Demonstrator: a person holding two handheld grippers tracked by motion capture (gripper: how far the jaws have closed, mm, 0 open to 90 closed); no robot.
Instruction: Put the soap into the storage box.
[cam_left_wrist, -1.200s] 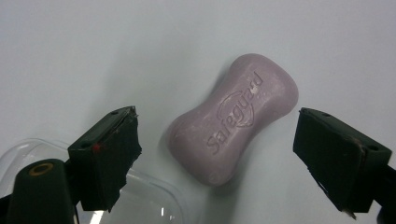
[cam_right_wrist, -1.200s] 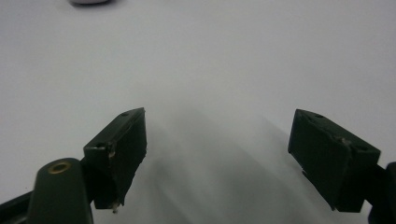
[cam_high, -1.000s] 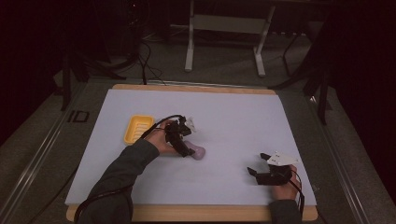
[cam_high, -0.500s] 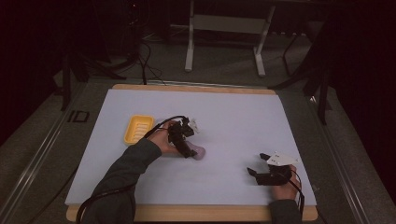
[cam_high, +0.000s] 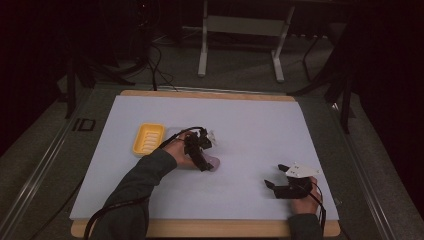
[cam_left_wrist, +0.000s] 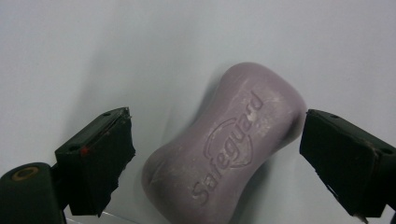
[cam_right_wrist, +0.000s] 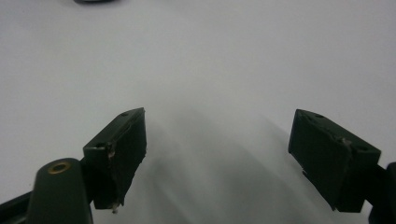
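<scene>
At the left of the white counter lies a yellow soap dish, ribbed inside and with nothing in it. Just to its right, the left hand-held gripper points down at a purple soap bar that lies flat on the counter, near the dish but apart from it. In the left gripper view the soap bar, stamped "Safeguard", sits between the two black jaws, which are spread wide: the left jaw stands clear of the bar with a strip of counter showing between them, and the right jaw is just beside the bar's far rounded end, where contact cannot be told. The bar lies slanted across the gap, one end toward the camera.

Well apart, toward the counter's near right corner, the right hand-held gripper is held low over bare surface, its jaws likewise spread. In the right gripper view the right hand-held gripper has nothing but white counter and shadow between its jaws.
</scene>
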